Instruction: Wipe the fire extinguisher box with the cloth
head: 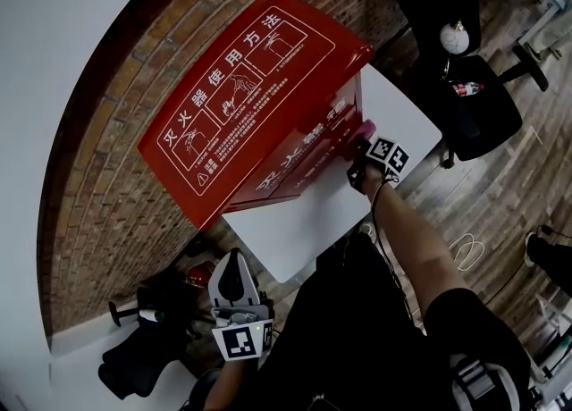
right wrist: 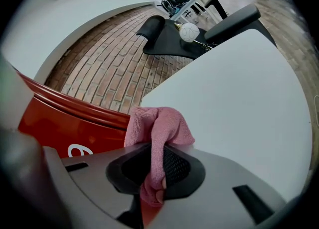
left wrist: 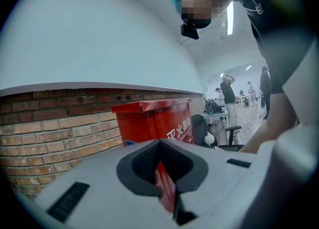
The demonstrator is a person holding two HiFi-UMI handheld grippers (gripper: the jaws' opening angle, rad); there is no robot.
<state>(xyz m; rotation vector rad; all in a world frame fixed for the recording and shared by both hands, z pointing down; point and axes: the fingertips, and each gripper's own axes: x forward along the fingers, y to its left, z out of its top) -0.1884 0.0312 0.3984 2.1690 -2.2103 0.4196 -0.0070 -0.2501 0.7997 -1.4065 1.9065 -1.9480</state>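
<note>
In the head view the right gripper [head: 359, 148] holds the pink cloth [head: 365, 125] against a corner of the red fire extinguisher box [head: 259, 88] on the white table [head: 295, 239]. The left gripper [head: 234, 262] hangs low and well apart, a black chair [head: 478, 101] sits beyond the table, and nothing blocks the box. The left gripper view shows its jaws drawn together on nothing. In the right gripper view only a thin fold of cloth is pinched, so I'd reckon a hard drag over the box's rim might tug it loose.
</note>
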